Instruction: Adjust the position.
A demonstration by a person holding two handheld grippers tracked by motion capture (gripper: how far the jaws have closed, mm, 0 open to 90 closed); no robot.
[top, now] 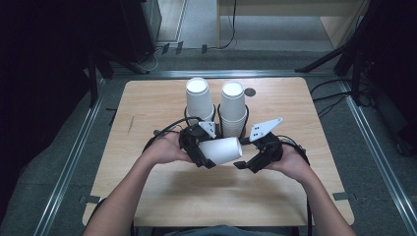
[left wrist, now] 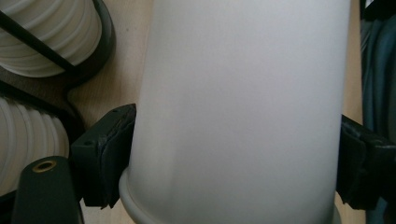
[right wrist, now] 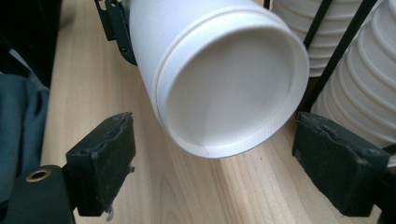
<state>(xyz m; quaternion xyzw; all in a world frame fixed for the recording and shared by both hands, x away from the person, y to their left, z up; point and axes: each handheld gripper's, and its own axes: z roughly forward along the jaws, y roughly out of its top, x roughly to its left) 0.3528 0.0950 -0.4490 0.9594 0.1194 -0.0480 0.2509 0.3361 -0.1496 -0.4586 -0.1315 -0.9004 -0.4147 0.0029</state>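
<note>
Left gripper (top: 204, 156) clamps a white paper cup (top: 222, 150) across its body, both black padded jaws pressed flat on the cup wall near the rolled rim, as the left gripper view shows (left wrist: 233, 107). The cup lies on its side, held above the middle of the wooden table (top: 162, 196), its closed base pointing toward the right gripper (top: 248, 164). Right gripper's jaws are spread wide, one on each side of the cup's base and not touching it; in the right gripper view the cup's recessed round bottom (right wrist: 224, 79) sits between and just beyond the pads (right wrist: 105, 161). Pads are dark, rubbery, worn at the edges. Cup is smooth, matte, tapered, with a thin seam ring at the base. Behind the grippers, toward the far edge of the table, two stacks of white cups stand upside down side by side: left stack (top: 199, 98), right stack (top: 232, 105), ribbed where rims nest, each in a black wire holder (top: 217, 115). Table top is light wood grain with rounded corners. A small dark disc (top: 250, 92) lies near the far edge
</note>
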